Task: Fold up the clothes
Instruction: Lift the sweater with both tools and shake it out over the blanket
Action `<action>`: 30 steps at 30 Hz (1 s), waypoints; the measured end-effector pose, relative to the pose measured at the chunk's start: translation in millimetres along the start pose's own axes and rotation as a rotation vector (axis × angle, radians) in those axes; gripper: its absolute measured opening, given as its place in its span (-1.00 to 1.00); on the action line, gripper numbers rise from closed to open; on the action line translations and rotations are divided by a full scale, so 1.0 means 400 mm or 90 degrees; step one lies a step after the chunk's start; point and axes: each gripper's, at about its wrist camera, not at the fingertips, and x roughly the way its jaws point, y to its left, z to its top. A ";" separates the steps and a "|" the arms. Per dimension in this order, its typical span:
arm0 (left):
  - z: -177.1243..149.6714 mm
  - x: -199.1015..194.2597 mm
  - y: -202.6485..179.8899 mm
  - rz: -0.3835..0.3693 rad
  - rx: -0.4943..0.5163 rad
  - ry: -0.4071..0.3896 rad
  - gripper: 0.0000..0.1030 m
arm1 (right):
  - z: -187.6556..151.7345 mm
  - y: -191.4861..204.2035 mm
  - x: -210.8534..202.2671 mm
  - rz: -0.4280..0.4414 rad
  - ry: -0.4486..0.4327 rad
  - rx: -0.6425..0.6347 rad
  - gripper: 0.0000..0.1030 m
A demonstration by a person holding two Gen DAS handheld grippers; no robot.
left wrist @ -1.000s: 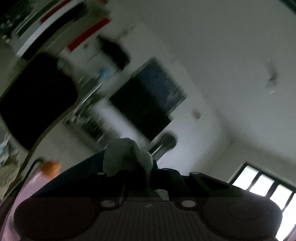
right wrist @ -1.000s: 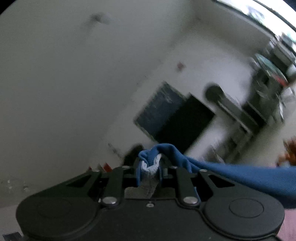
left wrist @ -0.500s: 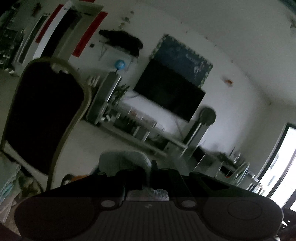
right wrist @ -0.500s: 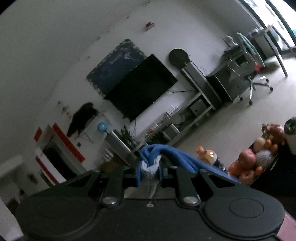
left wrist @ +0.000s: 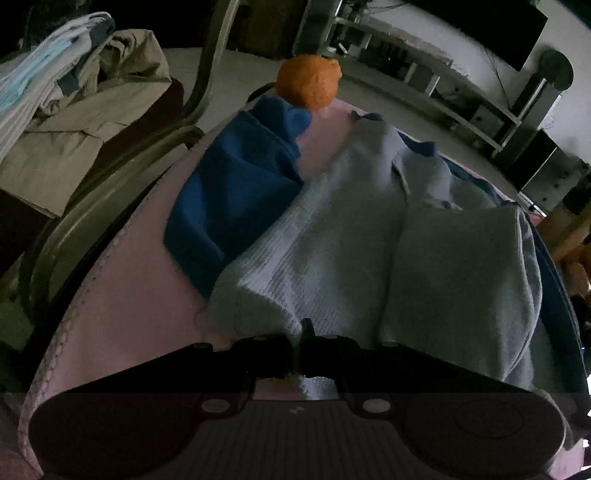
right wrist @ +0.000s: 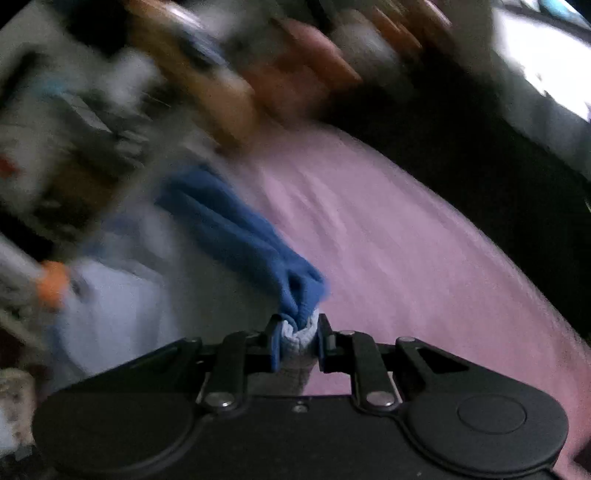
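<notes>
Ribbed knit blue-grey garment [left wrist: 332,258]; matt pink tablecloth [left wrist: 129,314]

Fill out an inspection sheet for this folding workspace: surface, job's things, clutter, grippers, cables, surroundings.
Surface: pink tablecloth covering the table, with a scalloped edge.
Job's things: blue-and-grey garment spread on the cloth, grey side up, a blue part showing at its left.
Clutter: orange ball-like object at the far edge, behind the garment.
Grippers: left gripper shut on the garment's near grey edge; right gripper shut on a bunched blue-and-grey corner.
Cables: thin wires hang on the far wall near the dark screen; none on the table.
Surroundings: chair at left bearing a pile of clothes; low shelving beyond. Right wrist view is blurred.
</notes>
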 end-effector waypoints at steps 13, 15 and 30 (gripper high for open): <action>-0.044 -0.025 -0.015 0.038 0.026 0.075 -0.80 | 0.007 -0.029 -0.046 -0.017 -0.025 0.009 -0.61; -0.054 -0.024 -0.019 0.052 0.038 0.094 -0.71 | 0.004 -0.038 -0.017 -0.051 0.017 0.016 -0.51; 0.178 -0.285 -0.221 -0.061 0.192 -0.164 -0.45 | 0.153 0.288 -0.188 0.113 -0.116 -0.150 -0.18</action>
